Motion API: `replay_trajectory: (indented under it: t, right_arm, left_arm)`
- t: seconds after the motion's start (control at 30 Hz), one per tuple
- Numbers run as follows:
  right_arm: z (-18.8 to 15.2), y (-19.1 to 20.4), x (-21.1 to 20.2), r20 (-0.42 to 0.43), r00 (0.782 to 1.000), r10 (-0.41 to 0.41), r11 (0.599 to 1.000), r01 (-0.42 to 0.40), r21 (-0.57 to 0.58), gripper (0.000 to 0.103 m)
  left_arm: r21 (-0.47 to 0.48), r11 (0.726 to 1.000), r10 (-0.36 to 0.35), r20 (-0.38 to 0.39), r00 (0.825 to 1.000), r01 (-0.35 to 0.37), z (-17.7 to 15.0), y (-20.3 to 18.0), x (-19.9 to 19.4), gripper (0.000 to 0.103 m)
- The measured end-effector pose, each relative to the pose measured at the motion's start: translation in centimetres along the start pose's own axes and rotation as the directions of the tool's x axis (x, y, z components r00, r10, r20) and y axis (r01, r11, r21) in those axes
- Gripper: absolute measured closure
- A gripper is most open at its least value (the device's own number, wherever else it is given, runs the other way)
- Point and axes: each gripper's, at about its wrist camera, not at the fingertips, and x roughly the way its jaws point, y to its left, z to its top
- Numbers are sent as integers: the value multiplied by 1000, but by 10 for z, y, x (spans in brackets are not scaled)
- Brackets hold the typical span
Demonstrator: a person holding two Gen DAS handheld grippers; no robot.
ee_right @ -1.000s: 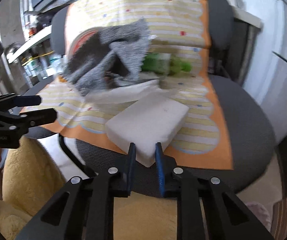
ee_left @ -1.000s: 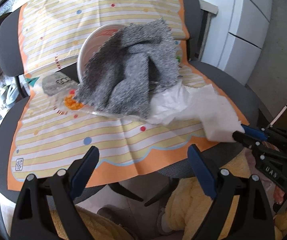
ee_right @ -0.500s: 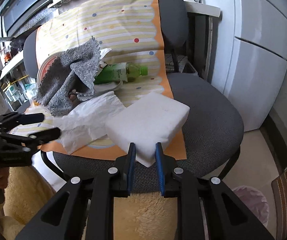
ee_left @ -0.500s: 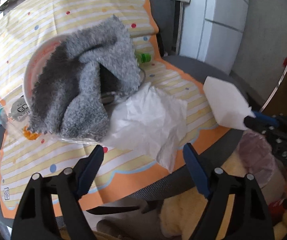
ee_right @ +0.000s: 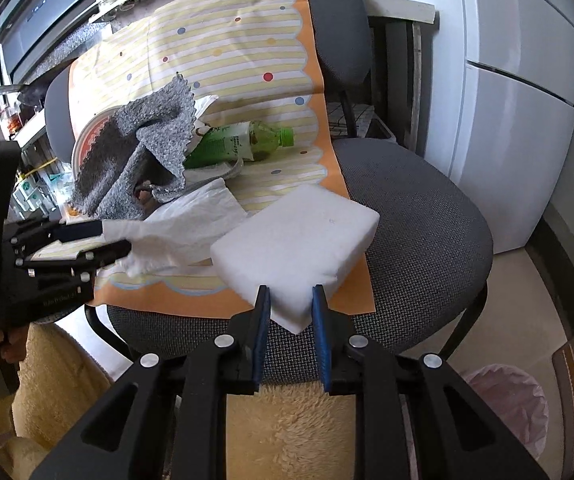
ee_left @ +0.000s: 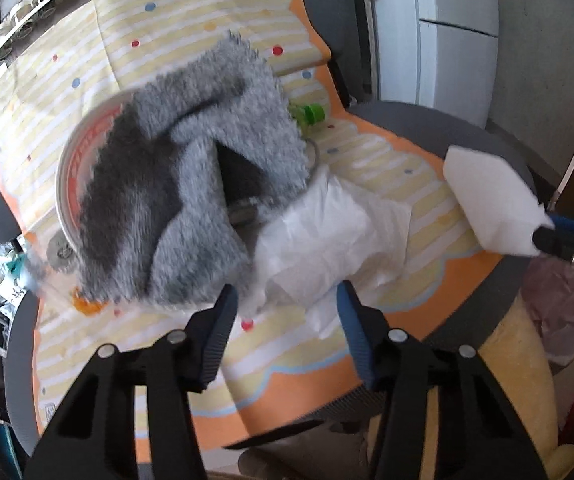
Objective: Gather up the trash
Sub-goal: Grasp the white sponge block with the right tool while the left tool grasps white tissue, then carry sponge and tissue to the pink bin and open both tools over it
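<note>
White foam block (ee_right: pixel 299 240), smooth and brick-shaped, near corner clamped between the right gripper (ee_right: pixel 289 308) pads, centre of the right wrist frame, held over the front edge of the grey chair seat (ee_right: pixel 419 216). Right half of the seat bare mesh; open floor beyond at lower right, with a pink-lined bin (ee_right: pixel 507 404).

Crumpled white tissue (ee_left: pixel 327 240) lies mid-frame on the striped orange-edged cloth (ee_left: pixel 287 368). Left gripper (ee_left: pixel 287 304) jaws closing around its near edge; tissue between them, pads not clearly pressing yet.

Upper left: grey fuzzy rag (ee_left: pixel 183 184) over a white bowl (ee_left: pixel 67 176); green bottle (ee_right: pixel 243 142) behind.
</note>
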Motion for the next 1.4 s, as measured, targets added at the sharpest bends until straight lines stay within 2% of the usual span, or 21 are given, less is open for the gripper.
replay_trajectory:
  t: [0.17, 0.23, 0.33, 0.4, 0.47, 0.63, 0.77, 0.97, 1.13, 1.27, 1.4]
  right_arm:
    - [0, 3, 1, -5, 1000, 8, 1000, -8, -1, 81]
    - [0, 3, 1, -7, 1000, 11, 1000, -11, 0, 81]
    - [2, 3, 1, -5, 1000, 10, 1000, -10, -1, 81]
    - [3, 3, 0, -3, 1000, 10, 1000, -10, -2, 81]
    - [3, 4, 0, -5, 1000, 11, 1000, -11, -3, 81]
    - [9, 7, -1, 3, 1000, 11, 1000, -11, -16, 81]
    - [20, 14, -9, 37, 999, 1, 999, 0, -42, 81]
    - [36, 17, -26, 96, 995, -10, 998, 15, -53, 81]
    - [39, 10, -42, 131, 991, -32, 998, 38, -42, 81]
    - [32, -4, -55, 140, 987, -78, 997, 80, -7, 81]
    - [19, -25, -71, 133, 979, -156, 988, 153, 33, 81]
  left_arm:
    - [-16, 997, -74, 25, 997, 74, 16, 10, -4, 54]
    - [0, 995, -97, 7, 995, 97, 19, 9, 1, 59]
    - [10, 993, -120, -16, 993, 120, 20, 8, 8, 73]
    - [0, 990, -143, -23, 989, 143, 21, 8, 11, 90]
    - [-3, 984, -176, -22, 984, 176, 21, 10, 10, 102]
    - [-3, 981, -194, 0, 981, 194, 21, 11, -1, 103]
    - [-42, 978, -202, 81, 976, 205, 34, 18, -26, 103]
    - [-36, 961, -260, 212, 942, 273, 65, 21, -73, 103]
    - [7, 957, -279, 292, 915, 290, 78, 5, -106, 103]
    - [33, 960, -274, 328, 904, 278, 74, -16, -114, 103]
    - [23, 947, -311, 315, 897, 320, 66, -38, -103, 103]
